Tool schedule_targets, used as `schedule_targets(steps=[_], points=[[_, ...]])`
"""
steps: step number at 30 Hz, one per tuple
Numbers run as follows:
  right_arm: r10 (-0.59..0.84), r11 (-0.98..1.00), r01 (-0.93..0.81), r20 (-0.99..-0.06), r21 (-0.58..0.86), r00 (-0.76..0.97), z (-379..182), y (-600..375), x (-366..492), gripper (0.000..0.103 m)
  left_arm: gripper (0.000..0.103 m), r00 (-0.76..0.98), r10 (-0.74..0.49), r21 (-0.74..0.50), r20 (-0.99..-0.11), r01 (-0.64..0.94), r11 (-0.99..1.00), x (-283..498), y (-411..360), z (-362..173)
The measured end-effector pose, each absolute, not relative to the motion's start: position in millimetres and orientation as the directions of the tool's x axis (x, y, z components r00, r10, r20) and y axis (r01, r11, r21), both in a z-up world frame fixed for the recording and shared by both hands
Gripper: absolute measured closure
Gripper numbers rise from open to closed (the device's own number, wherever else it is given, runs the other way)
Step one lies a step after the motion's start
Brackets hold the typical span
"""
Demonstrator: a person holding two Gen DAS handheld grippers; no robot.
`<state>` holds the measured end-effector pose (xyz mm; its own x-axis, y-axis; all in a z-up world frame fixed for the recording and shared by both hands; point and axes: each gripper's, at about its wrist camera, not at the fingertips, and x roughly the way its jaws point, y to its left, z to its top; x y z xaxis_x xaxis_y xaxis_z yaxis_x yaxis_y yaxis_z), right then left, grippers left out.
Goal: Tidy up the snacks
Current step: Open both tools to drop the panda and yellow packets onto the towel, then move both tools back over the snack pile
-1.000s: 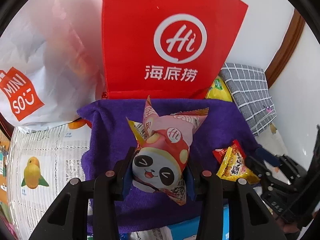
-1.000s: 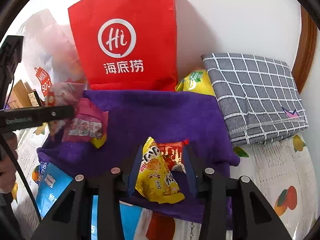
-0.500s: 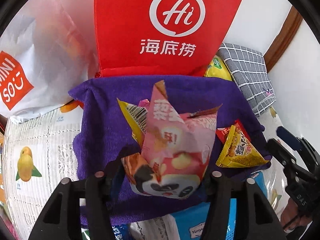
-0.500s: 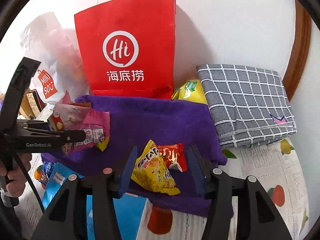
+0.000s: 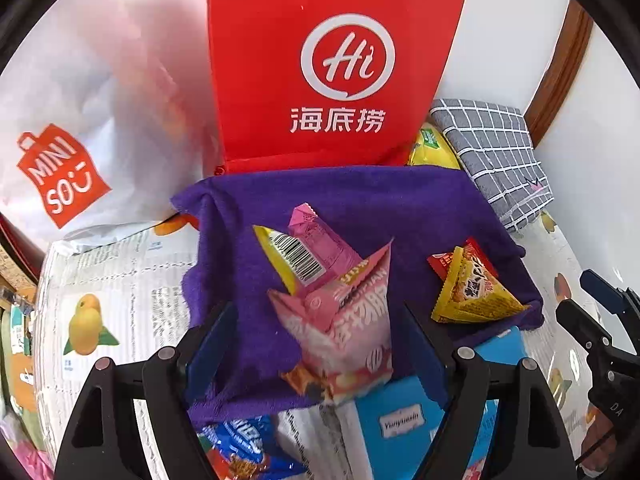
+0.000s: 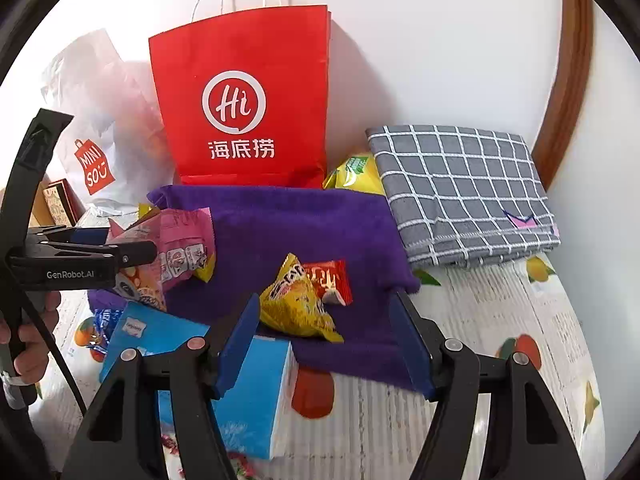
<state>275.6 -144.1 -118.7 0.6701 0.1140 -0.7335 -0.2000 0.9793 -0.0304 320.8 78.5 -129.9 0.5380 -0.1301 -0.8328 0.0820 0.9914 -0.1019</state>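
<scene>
Snacks lie in two small heaps on the purple towel [image 6: 304, 220]: a pink packet [image 5: 344, 320] stacked on a yellow one [image 5: 280, 256] toward the left, and a yellow triangular packet [image 6: 296, 308] resting against a red one [image 6: 330, 280] toward the right. The step in hand looks like a release. The left gripper [image 5: 320, 344] has its jaws opening, the pink packet between them but clear of both blue pads, its lower edge hanging over the towel's near border. The right gripper [image 6: 324, 344] is opening too, with the yellow triangular packet lying just ahead of its pads, untouched. Neither holds anything, as far as I can judge. The next move probably calls for drawing both clear without snagging the light wrappers, then going for what is not yet on the towel: a blue packet [image 5: 240, 440] just in front of it and a green-and-yellow bag [image 6: 354, 174] behind, wedged beside the checked cloth [image 6: 460, 188]. A light blue box [image 6: 256, 392] crowds the near edge and could get in the way. The worktop wears a white cover printed with fruit [image 6: 500, 320]. A red paper bag [image 6: 244, 104] and a white plastic bag [image 6: 96, 128] stand against a plain white wall, with a brown wooden frame [image 6: 568, 80] at the right.
</scene>
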Motion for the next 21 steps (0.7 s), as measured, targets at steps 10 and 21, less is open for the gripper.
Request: schedule_targets(steps=[10,21], points=[[0.092,0.989,-0.146,-0.738,-0.009,0.668,-114.4,-151.0,239.5,0.037,0.022,0.569,-0.131,-0.082,-0.812,0.11,0.991,281.7,80.7,-114.4],[0.107,0.987,-0.157,-0.783,0.012,0.613,-123.1,-145.0,190.2,0.037,0.022,0.594,-0.14,-0.103,-0.792,0.097,0.99,236.4,99.7,-101.5]])
